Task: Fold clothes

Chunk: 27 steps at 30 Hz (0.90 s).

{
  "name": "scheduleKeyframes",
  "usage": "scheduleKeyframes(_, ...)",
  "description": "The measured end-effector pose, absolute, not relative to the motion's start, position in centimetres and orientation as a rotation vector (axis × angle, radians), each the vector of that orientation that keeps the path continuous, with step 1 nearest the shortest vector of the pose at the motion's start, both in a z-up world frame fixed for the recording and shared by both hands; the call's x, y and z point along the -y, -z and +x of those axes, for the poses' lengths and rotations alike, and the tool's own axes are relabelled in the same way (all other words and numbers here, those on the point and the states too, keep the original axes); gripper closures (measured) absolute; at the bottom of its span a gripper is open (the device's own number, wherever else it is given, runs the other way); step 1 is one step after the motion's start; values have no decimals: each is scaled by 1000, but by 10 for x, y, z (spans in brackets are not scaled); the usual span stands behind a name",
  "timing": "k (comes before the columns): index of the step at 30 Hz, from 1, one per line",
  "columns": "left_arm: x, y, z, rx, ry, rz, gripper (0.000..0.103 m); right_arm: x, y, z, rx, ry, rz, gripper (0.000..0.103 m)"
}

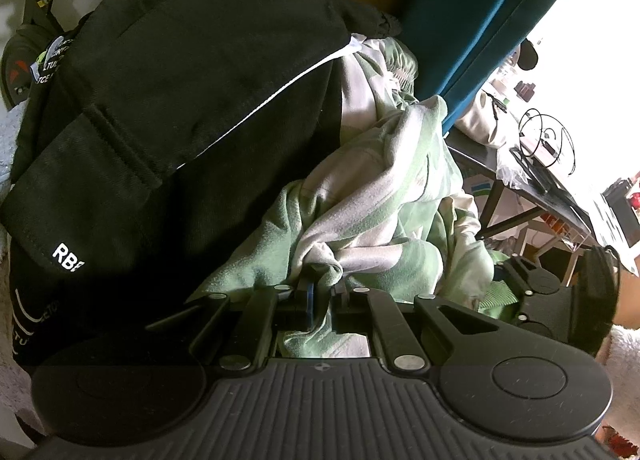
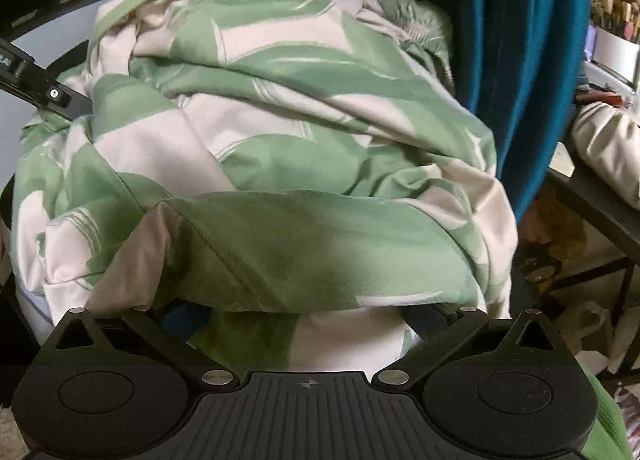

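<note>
Left gripper (image 1: 320,292) clamped on a bunched fold of the green-and-white leaf-print garment (image 1: 372,212), the 2 fingers drawn close together with cloth pinched between the blue pads. Garment heaped straight ahead of those jaws and off to their right, crumpled, no clear long axis readable in the heap. Black sweatshirt (image 1: 172,108) with white lettering lying to the left of the grip, touching the printed cloth along its edge. Right gripper (image 2: 308,312) spread wide, its linkage arms splayed, a loose flap of the same leaf-print garment (image 2: 280,132) draped over and hiding both fingertips; whether any cloth actually sits between them, cannot tell. Cloth rising directly ahead of and above the right jaws, so closing there would likely catch the near hem. Seen from the left wrist, the right gripper (image 1: 536,288) sitting low to the right, near the garment's edge. Teal curtain (image 2: 520,60) hanging behind. Probably 2 grips needed along 1 edge before spreading.
</note>
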<state>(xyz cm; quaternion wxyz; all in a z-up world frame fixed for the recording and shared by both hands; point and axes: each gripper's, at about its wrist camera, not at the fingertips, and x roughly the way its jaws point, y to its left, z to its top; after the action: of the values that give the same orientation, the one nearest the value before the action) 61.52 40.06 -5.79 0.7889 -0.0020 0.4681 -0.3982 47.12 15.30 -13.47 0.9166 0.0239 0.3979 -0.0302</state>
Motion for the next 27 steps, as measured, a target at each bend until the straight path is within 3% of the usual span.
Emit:
scheduleKeyframes(3, -400, 58, 614, -1002, 855, 2, 94, -156, 139, 470, -828, 61, 79, 1)
scheduleKeyframes(5, -400, 58, 613, -998, 862, 8, 93, -159, 138, 468, -840, 41, 102, 12)
scheduleKeyframes(7, -396, 57, 613, -994, 878, 9, 89, -163, 136, 463, -845, 26, 101, 35)
scheduleKeyframes(8, -395, 57, 613, -991, 889, 8, 85, -166, 134, 461, -849, 20, 100, 42)
scheduleKeyframes(10, -392, 57, 613, -985, 913, 6, 69, -171, 131, 457, -858, 14, 99, 63)
scheduleKeyframes(11, -388, 57, 611, -991, 968, 1, 42, -174, 128, 456, -859, 9, 101, 67)
scheduleKeyframes(12, -384, 57, 609, -997, 1022, -4, 3, -176, 126, 454, -857, 6, 107, 74)
scheduleKeyframes(16, -357, 52, 587, -927, 1069, 223, 0, -181, 113, 449, -819, 2, 157, 88)
scheduleKeyframes(20, -354, 44, 580, -868, 1082, 302, 0, -177, 104, 440, -773, 2, 266, 89)
scheduleKeyframes(27, -372, 18, 593, -864, 1054, 161, 0, -183, 110, 439, -781, 35, 245, 89)
